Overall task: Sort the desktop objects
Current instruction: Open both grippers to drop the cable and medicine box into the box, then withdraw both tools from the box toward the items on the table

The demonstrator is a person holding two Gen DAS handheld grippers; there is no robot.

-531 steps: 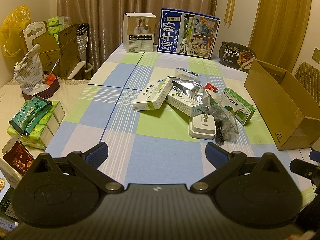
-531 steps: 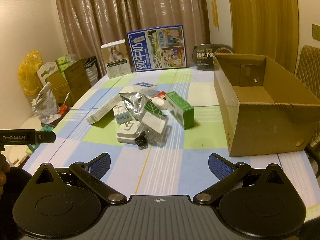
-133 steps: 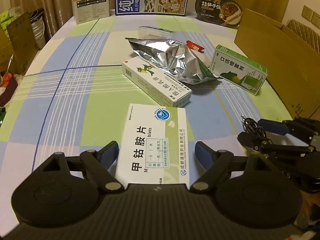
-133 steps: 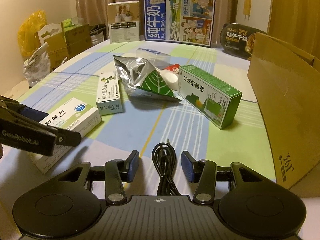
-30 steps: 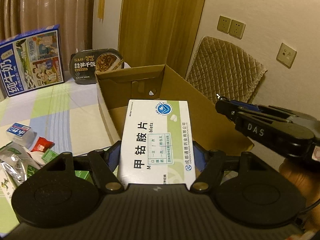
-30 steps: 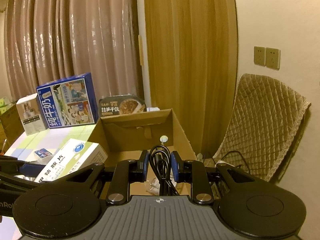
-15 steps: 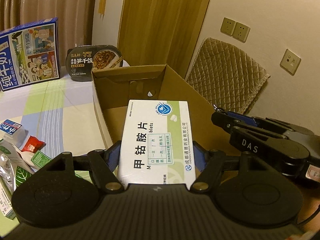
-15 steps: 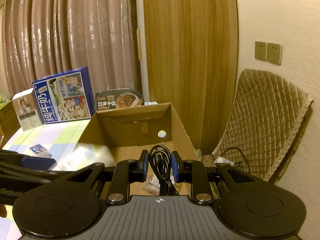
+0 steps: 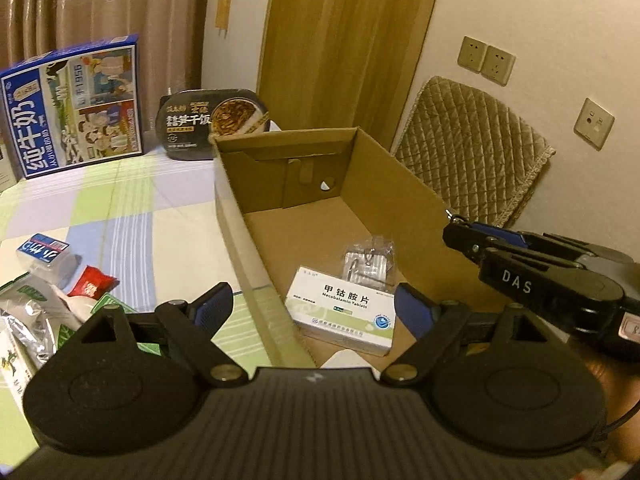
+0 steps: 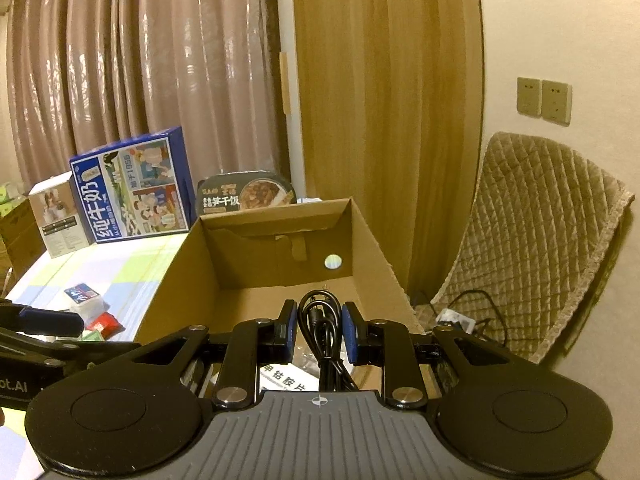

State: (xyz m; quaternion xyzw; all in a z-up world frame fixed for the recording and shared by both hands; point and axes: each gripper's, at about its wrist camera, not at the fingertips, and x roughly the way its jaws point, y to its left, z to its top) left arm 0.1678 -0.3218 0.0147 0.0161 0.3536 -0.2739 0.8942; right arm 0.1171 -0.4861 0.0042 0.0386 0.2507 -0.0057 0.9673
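Observation:
My left gripper (image 9: 314, 304) is open and empty above the near end of the open cardboard box (image 9: 404, 184). The white medicine box (image 9: 344, 316) lies on the box floor below it, beside a clear plastic packet (image 9: 368, 260). My right gripper (image 10: 320, 330) is shut on a coiled black cable (image 10: 320, 320) and hangs over the same cardboard box (image 10: 180, 264). The right gripper also shows in the left wrist view (image 9: 464, 236), over the box's right wall. A strip of the medicine box (image 10: 280, 378) shows under the right gripper.
On the checked tablecloth (image 9: 120, 216) left of the box lie a silver foil bag (image 9: 24, 320), a red sachet (image 9: 94, 280) and a small blue-labelled container (image 9: 42, 250). A blue milk carton (image 9: 76, 100) and a black meal tray (image 9: 212, 120) stand behind. A quilted chair (image 9: 472, 152) stands right.
My left gripper has opened and let go of the white medicine box, which now lies in the cardboard box. My right gripper still holds the cable over the box.

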